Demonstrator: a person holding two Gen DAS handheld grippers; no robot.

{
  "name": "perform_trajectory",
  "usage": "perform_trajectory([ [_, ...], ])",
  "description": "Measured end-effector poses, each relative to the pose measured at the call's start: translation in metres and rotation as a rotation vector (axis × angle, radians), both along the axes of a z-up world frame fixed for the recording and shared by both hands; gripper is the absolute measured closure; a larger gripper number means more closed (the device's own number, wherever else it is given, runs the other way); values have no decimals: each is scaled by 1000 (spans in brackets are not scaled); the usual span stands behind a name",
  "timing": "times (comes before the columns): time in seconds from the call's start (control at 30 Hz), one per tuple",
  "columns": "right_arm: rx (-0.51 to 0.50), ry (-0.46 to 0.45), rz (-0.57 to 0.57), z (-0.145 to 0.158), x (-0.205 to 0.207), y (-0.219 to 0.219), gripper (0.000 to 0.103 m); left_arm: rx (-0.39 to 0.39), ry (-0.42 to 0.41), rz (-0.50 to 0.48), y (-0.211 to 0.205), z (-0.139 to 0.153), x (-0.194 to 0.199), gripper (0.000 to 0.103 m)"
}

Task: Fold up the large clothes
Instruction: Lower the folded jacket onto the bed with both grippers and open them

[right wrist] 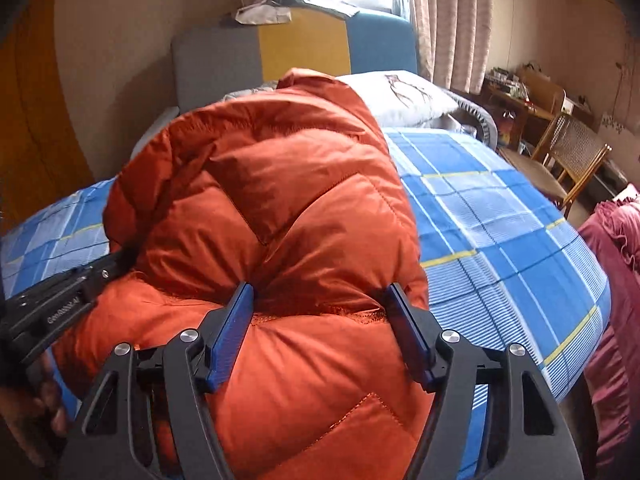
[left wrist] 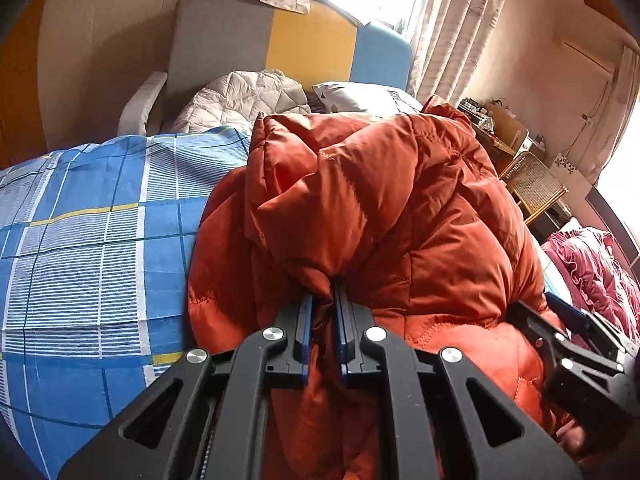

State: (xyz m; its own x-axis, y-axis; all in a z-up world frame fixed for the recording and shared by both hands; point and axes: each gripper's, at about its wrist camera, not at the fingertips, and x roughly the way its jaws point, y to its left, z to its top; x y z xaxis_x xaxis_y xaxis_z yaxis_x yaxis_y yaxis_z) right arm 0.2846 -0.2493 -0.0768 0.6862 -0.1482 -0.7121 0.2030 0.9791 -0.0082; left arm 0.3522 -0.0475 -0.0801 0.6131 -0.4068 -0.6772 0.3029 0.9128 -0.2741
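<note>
The orange puffer jacket (left wrist: 360, 208) lay bunched in a tall heap on the blue plaid bedsheet (left wrist: 88, 240), filling the centre of both views. In the left wrist view the left gripper (left wrist: 324, 304) was clamped on a pinch of jacket fabric, blue pads (left wrist: 307, 320) nearly together with a thin fold squeezed between them. The right gripper (left wrist: 568, 332) showed at 4 o'clock in that view, pressed against the jacket's lower edge.

In the right wrist view the right gripper (right wrist: 320, 300) had its fingers spread wide, blue pads (right wrist: 232, 332) on either side of a thick quilted bulge of the jacket (right wrist: 272, 200); both pads touched the fabric, but whether they were squeezing it could not be told. The left gripper (right wrist: 60, 296) came in at 9 o'clock, its tip buried in the jacket's side.

Sheet was visible at 9 o'clock in the left view and at 3 o'clock in the right view. A grey-yellow-blue headboard (right wrist: 280, 52) stood at 12 o'clock, with a white pillow (right wrist: 408, 92) just behind the jacket. A wooden cane chair (right wrist: 568, 152) stood at 2 o'clock and a maroon ruffled cloth (right wrist: 616, 240) at 3 o'clock, off the bed edge. Curtains (right wrist: 452, 20) hung by the window at 1 o'clock.
</note>
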Motion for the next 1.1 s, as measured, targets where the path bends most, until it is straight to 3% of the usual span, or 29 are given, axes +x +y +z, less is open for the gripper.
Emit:
perform_trajectory([
  [0.5,-22,19,-16,-29,7,16,35,12,9,37,-2,-27,5,92],
  [0.73,-61,11,-55,-9,-1,25,34,17,23,83,5,-14,0,78],
  [0.8,-58,0,-64,-2,-6,27,29,39,12,109,7,-9,-3,66],
  [0.9,-41,-13,-74,7,-14,28,27,41,6,128,12,-4,-9,59],
  [1.1,-51,-25,-57,17,-28,36,27,61,-24,142,15,6,-22,56],
])
